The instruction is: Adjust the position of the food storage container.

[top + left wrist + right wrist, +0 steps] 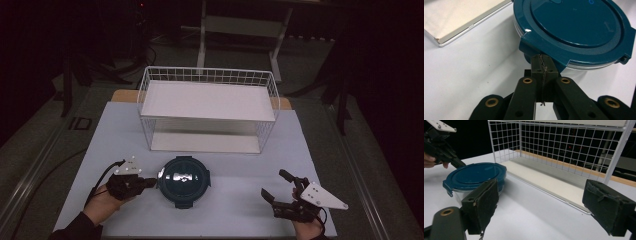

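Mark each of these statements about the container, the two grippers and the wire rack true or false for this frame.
1. The left gripper has its jaws shut, tips at a latch tab of the teal-lidded container. True.
2. The right gripper is clamped on the container. False: its jaws stand open, apart from the container, off to the right on the table.
3. The container sits on the upper shelf of the white wire rack. False: it rests on the table in front of the rack.
4. The container's lid is on. True.
5. Both shelves of the rack are bare. True.
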Demonstrator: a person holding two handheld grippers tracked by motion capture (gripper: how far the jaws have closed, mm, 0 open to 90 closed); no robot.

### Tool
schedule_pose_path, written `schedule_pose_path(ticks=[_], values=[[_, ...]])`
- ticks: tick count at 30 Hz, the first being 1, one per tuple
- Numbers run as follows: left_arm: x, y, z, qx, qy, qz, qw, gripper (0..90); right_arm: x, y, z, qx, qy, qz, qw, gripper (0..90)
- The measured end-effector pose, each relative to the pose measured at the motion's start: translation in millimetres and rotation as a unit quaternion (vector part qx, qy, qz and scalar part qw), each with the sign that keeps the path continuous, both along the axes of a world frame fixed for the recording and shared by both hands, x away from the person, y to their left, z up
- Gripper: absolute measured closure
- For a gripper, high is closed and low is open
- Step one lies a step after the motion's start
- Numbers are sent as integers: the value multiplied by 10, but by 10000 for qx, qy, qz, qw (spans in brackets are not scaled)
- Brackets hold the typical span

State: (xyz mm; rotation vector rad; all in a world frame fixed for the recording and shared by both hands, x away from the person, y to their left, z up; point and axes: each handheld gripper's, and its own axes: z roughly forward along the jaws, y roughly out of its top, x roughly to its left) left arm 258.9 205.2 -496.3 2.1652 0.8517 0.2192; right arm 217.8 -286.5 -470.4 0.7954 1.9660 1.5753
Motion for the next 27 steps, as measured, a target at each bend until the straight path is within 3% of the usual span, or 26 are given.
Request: schedule_pose_path(ticks=[4, 13, 23, 27], values=[[19, -31, 1, -7, 9, 35, 10000, 898, 3, 1, -1, 9, 6, 2, 10000, 136], [112, -335, 11, 9, 9, -169, 9999, 899, 3, 14, -4, -6, 16, 15, 10000, 136], [182, -552, 26, 56, 34, -294, 9995, 899, 7, 27, -11, -31, 25, 24, 10000, 136], [196, -641, 14, -15, 43, -347, 9994, 899, 12, 44, -20, -59, 44, 32, 10000, 136]])
